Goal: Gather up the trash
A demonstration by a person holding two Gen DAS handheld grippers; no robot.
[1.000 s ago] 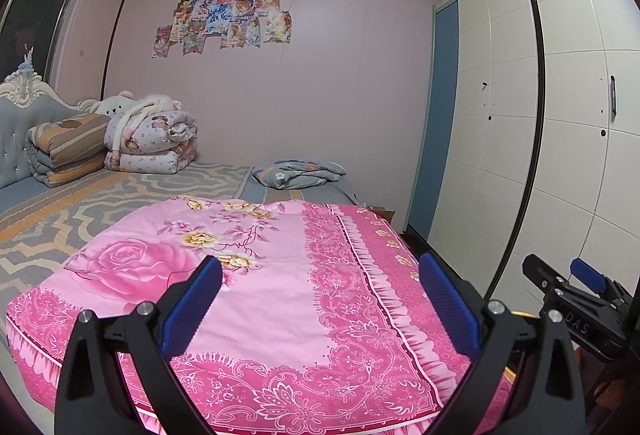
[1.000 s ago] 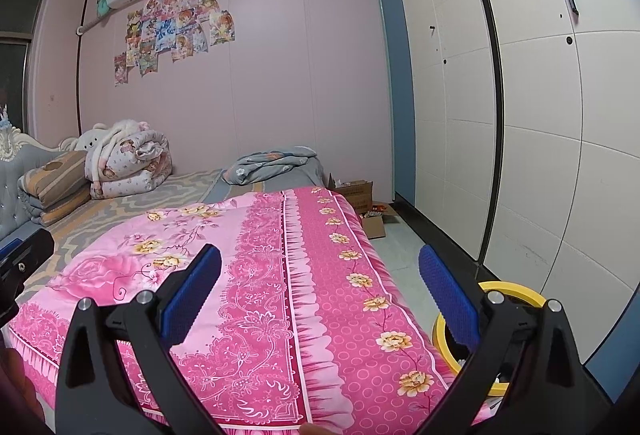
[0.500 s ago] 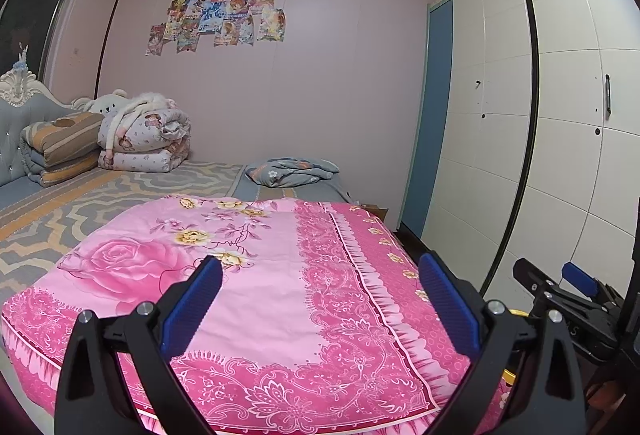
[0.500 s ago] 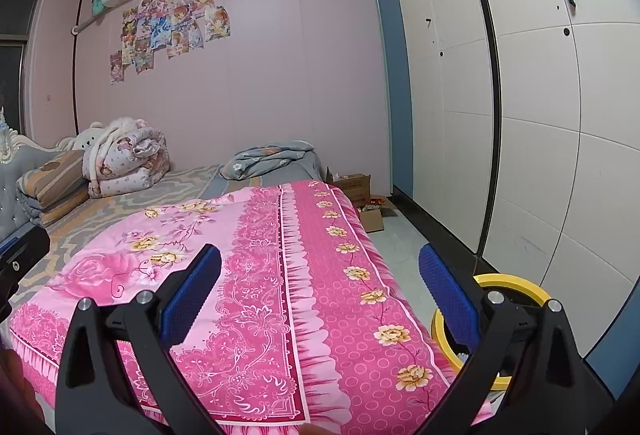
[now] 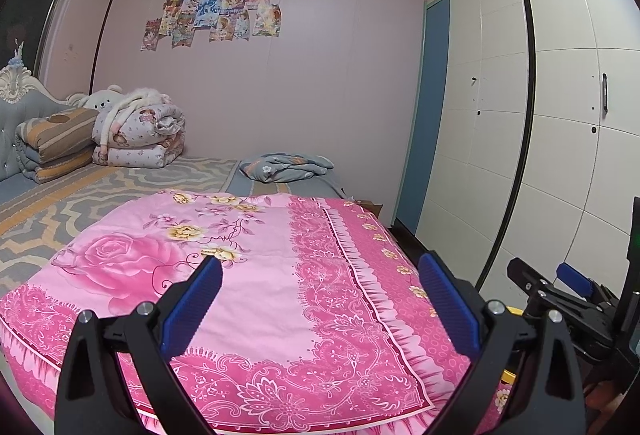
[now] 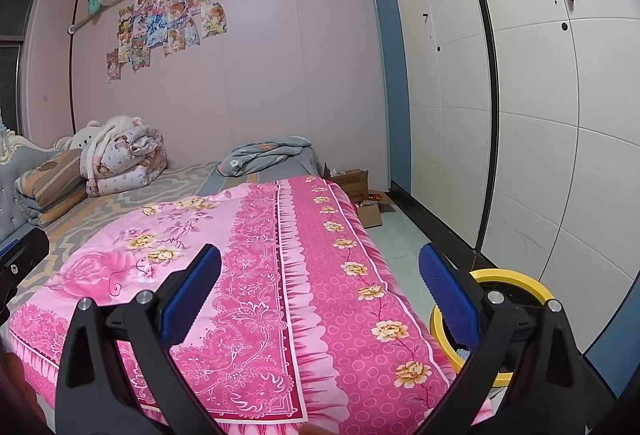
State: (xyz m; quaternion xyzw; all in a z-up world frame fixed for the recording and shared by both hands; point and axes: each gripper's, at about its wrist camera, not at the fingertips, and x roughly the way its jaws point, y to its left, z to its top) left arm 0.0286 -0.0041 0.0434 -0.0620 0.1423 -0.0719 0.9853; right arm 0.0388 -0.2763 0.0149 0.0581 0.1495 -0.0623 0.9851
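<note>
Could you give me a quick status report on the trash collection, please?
Left gripper open, empty, over pink bedspread. Right gripper open, empty. Yellow-rimmed bin on floor beside bed. No trash visible on bedspread; nothing blocking.

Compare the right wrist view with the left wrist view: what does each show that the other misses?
Only the right wrist view shows the cardboard boxes on the floor by the bed and most of the yellow-rimmed bin. Only the left wrist view shows the right gripper from the side. Both show the pink floral bedspread, posters, folded quilt, white wardrobe, and open, empty grippers.
</note>
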